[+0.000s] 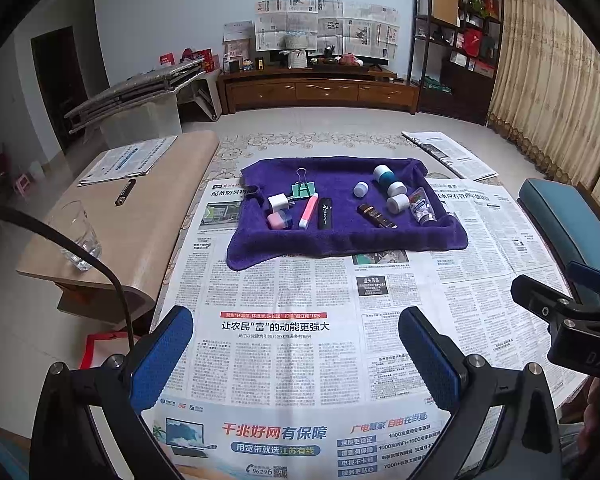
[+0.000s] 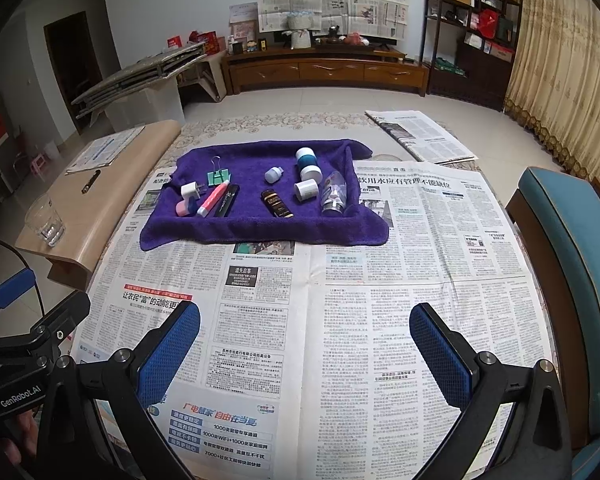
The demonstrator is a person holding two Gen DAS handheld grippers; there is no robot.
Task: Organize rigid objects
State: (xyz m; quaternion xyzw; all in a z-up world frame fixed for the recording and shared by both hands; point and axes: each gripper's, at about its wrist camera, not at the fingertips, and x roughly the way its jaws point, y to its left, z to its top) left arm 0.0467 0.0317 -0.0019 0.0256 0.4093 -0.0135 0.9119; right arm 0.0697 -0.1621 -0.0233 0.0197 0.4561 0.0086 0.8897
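while i hover: my left gripper (image 1: 296, 354) and right gripper (image 2: 306, 354) hang above the newspapered worktop (image 2: 340, 320), fingers apart, holding nothing.
objects: small rigid things lie on the purple towel (image 1: 340, 240), well ahead of both.
pink tube (image 1: 308, 211): likely light, stiff, a bit slick; i'd pinch mid-body.
white caps (image 1: 398, 202): round, may roll; grip across the sides.

near: bare newspaper (image 2: 340, 280), open | ahead: purple towel (image 2: 260, 224) crowded | left: glass (image 2: 46, 220)
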